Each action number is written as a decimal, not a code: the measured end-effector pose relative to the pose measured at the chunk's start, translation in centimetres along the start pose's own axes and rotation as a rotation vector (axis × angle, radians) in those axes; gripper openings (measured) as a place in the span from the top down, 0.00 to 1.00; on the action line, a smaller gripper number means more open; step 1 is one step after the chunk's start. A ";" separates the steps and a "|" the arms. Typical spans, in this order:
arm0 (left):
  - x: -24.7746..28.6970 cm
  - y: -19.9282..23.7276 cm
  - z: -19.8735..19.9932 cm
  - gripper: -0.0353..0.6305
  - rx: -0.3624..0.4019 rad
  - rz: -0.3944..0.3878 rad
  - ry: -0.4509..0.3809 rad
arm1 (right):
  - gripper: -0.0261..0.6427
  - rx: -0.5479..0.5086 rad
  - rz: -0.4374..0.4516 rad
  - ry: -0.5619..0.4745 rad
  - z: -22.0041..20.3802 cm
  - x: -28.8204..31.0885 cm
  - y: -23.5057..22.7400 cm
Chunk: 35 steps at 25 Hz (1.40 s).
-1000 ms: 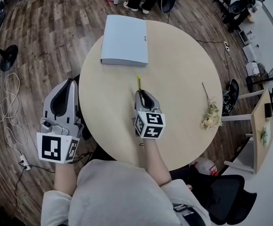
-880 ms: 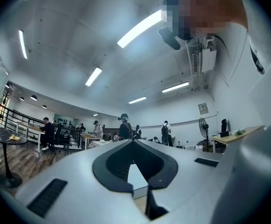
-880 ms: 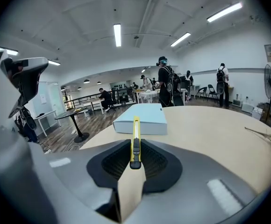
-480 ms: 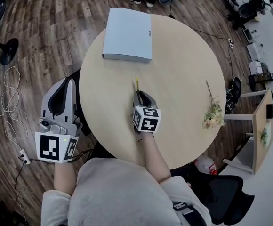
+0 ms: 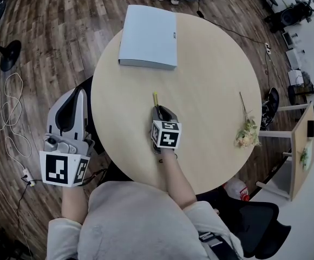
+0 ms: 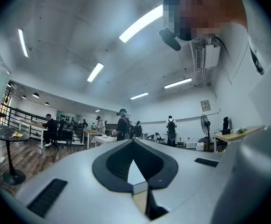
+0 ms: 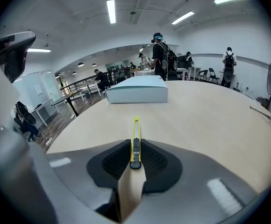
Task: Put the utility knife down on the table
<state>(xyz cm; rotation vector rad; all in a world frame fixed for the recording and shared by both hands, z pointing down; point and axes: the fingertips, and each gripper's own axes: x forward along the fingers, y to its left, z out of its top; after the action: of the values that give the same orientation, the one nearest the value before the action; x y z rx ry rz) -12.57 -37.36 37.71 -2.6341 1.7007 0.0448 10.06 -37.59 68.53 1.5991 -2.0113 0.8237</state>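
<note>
A slim yellow utility knife (image 5: 155, 98) sticks out forward from my right gripper (image 5: 158, 109), which hovers low over the middle of the round beige table (image 5: 211, 75). In the right gripper view the pads press both sides of the knife (image 7: 136, 134), so the right gripper (image 7: 135, 146) is shut on it; the knife's black slider faces up and its yellow tip points at the pale blue box (image 7: 136, 90). My left gripper (image 5: 77, 95) hangs off the table's left edge above the wood floor. Its jaws meet at the tips in the left gripper view (image 6: 133, 141), holding nothing.
The flat pale blue box (image 5: 148, 37) lies at the table's far edge. A dried flower sprig (image 5: 247, 129) rests near the right rim. Cables (image 5: 11, 118) trail on the floor at left. People and desks fill the room beyond.
My right gripper has drawn back a little from the box toward the person, carrying the knife along. The left gripper has stayed in place.
</note>
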 end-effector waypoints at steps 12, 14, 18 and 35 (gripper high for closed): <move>0.6 -0.1 -0.8 0.94 0.003 -0.004 0.021 | 0.85 -0.022 -0.029 0.056 -0.9 1.0 -0.4; 0.7 -0.1 -0.9 0.94 0.003 -0.005 0.021 | 0.85 -0.030 -0.032 0.059 -0.9 1.2 -0.4; 0.4 0.0 -0.7 0.93 0.002 -0.001 0.019 | 0.85 -0.045 -0.036 0.065 -1.0 1.2 -0.1; -0.8 -2.2 2.5 0.94 0.025 -0.028 -0.048 | 0.94 -0.056 0.012 -0.074 3.1 -3.5 0.5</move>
<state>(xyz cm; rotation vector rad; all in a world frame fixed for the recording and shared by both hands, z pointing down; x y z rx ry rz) -10.98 -35.63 35.18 -2.6165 1.6386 0.0861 10.47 -37.16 63.88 1.6096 -2.0787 0.7163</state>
